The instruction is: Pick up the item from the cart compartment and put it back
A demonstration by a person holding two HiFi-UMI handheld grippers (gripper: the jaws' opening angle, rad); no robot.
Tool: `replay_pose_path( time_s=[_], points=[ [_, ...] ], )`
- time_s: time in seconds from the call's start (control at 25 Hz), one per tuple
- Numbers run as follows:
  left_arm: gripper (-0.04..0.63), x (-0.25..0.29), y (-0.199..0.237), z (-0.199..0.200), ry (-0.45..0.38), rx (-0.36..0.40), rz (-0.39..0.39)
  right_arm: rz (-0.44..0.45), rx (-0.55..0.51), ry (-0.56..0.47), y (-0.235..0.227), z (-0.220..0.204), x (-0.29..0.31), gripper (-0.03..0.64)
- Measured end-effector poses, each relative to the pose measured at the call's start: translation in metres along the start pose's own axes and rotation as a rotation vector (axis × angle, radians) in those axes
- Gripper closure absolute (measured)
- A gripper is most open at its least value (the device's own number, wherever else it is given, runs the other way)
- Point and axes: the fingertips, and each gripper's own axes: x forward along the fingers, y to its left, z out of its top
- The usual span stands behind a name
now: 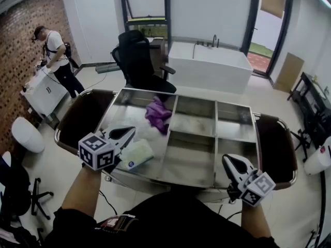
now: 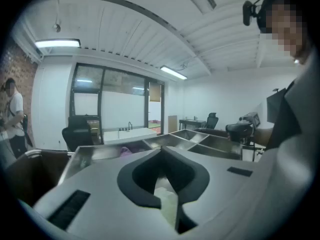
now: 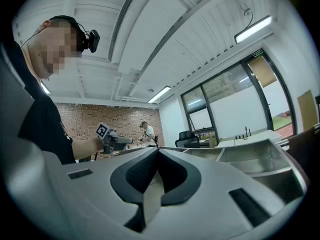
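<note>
A steel cart (image 1: 170, 92) with several compartments stands in front of me. A crumpled purple cloth (image 1: 158, 114) lies in its big left compartment, also visible as the purple cloth (image 2: 125, 151) beyond the left jaws. A pale green packet (image 1: 136, 154) rests at that compartment's near edge. My left gripper (image 1: 129, 132) hovers just above and left of the packet, its jaws shut with nothing between them; the packet (image 2: 168, 200) shows below the left gripper (image 2: 161, 152). My right gripper (image 1: 228, 159) hangs over the near right corner, and the right gripper (image 3: 157, 151) is shut and empty.
Dark bags hang at the cart's left end (image 1: 83, 113) and right end (image 1: 276, 144). A black office chair (image 1: 137, 56) and a white tub (image 1: 212, 67) stand behind the cart. A person (image 1: 54, 56) works at the far left by a brick wall.
</note>
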Motion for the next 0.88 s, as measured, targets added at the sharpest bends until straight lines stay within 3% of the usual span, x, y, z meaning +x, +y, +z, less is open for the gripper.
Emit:
replay_pose_path(
  time_s=[0.2, 0.24, 0.32, 0.44, 0.52, 0.76, 0.88],
  points=[
    [0.582, 0.033, 0.056, 0.004, 0.179, 0.067, 0.057, -0.003, -0.003, -0.013, -0.006, 0.004, -0.010, 0.620],
    [0.484, 0.042, 0.065, -0.002, 0.235, 0.066, 0.052, -0.005, -0.003, -0.017, -0.006, 0.004, -0.012, 0.620],
    [0.350, 0.060, 0.079, -0.019, 0.353, 0.046, 0.034, -0.008, 0.001, -0.024, -0.006, 0.005, -0.014, 0.620],
    [0.218, 0.082, 0.100, -0.058, 0.555, 0.020, 0.035, -0.016, 0.008, -0.029, -0.008, 0.005, -0.019, 0.620],
    [0.175, 0.091, 0.116, -0.086, 0.682, 0.007, 0.064, -0.023, 0.014, -0.035, -0.010, 0.005, -0.022, 0.620],
    [0.153, 0.104, 0.146, -0.134, 0.865, -0.112, 0.116, -0.043, 0.027, -0.059, -0.013, 0.007, -0.033, 0.620],
    [0.153, 0.105, 0.153, -0.151, 0.930, -0.125, 0.141, -0.053, 0.045, -0.069, -0.013, 0.006, -0.038, 0.620]
  ],
)
